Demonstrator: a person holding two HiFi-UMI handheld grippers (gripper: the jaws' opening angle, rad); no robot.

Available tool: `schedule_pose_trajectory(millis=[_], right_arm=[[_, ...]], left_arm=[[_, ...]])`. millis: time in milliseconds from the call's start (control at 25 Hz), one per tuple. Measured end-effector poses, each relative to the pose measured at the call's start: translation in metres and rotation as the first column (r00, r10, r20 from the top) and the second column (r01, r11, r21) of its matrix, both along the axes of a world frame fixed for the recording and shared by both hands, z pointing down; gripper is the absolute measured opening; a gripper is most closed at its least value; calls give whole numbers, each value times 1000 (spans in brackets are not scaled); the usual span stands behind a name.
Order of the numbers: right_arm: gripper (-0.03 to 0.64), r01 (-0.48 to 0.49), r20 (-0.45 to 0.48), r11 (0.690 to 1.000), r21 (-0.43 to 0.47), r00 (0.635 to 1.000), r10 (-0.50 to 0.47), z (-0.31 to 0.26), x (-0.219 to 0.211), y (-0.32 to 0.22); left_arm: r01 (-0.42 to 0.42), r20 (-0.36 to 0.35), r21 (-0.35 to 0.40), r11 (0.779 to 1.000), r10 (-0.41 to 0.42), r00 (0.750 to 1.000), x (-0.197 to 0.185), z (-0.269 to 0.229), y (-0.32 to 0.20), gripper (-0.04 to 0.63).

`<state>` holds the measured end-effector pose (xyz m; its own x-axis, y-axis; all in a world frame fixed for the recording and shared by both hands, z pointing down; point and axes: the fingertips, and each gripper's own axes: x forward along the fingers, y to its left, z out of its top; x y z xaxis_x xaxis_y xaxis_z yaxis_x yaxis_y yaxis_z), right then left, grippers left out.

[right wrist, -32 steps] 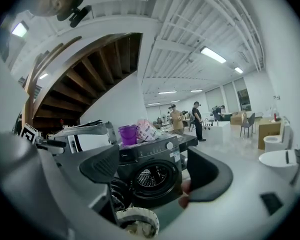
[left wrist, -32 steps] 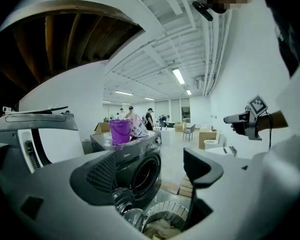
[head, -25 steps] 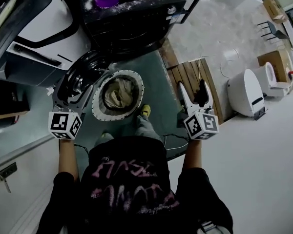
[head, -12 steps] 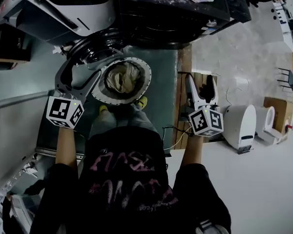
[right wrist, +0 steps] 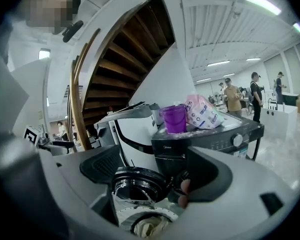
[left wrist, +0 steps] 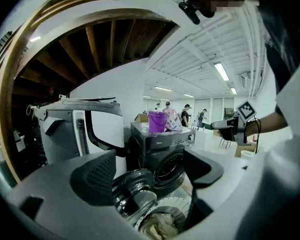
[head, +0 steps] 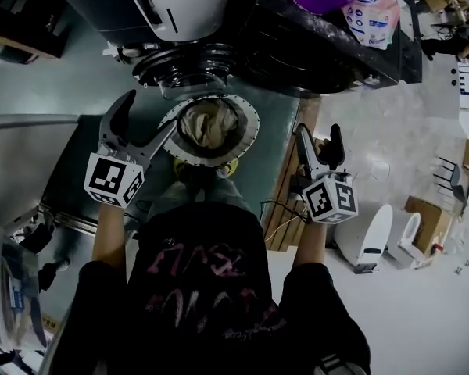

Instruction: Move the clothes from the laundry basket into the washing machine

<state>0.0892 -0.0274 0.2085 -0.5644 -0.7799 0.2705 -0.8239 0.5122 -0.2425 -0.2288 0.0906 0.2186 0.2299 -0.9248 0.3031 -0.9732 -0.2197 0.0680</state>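
The round white laundry basket point(head: 247, 142) stands on the floor at the person's feet, with beige clothes point(head: 209, 125) bunched inside. Behind it is the dark front-loading washing machine point(head: 320, 49), its round glass door point(head: 184, 67) swung open. My left gripper point(head: 148, 114) hangs open and empty at the basket's left rim. My right gripper point(head: 318, 135) is open and empty to the right of the basket, apart from it. In the left gripper view the clothes point(left wrist: 160, 226) show low between the spread fingers point(left wrist: 96, 171). The right gripper view has the door point(right wrist: 137, 184) and clothes point(right wrist: 147, 229) between its jaws.
A purple cup point(right wrist: 175, 118) and a pink detergent bag point(right wrist: 202, 111) sit on the washer's top. A white and black machine point(head: 184, 2) stands left of the washer. A slatted wooden board point(head: 291, 190) lies under the right gripper. White toilets point(head: 367, 239) stand at the right. Wooden stairs point(right wrist: 125, 64) rise behind.
The head view has swung round, so the washer sits higher right. My left gripper has come forward to the basket's left rim. Both grippers stay open and empty.
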Motion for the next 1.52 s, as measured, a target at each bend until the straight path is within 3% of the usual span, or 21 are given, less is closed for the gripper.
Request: schedule_pose_trajectory(millis=[200,520,800,1040,1240,1520], right_arm=[[422,119,-86,993,-2,989,-119,8,-36,5],[422,274,-210,960,-51,937,-278,47,-59,7],[422,400,-258,911,-101,874,-412,98,-69,7],[423,523,-326,833,-179,768,-552,157,-72,21],[423,621,-343,742,-253,659,-669,209,-83,37],[423,722,-399,601,-342,467,-789,296,-91,59]], left_arm=[[-56,57,-56,997,60,997,-13,17,10,419],[-121,80,-132,984,132,988,1,56,15,419],[-199,121,-232,952,231,965,26,105,16,419],[-243,142,-339,909,305,942,42,167,14,419],[-270,127,-403,875,345,930,62,216,9,419],[-308,183,-527,792,460,869,71,297,18,419]])
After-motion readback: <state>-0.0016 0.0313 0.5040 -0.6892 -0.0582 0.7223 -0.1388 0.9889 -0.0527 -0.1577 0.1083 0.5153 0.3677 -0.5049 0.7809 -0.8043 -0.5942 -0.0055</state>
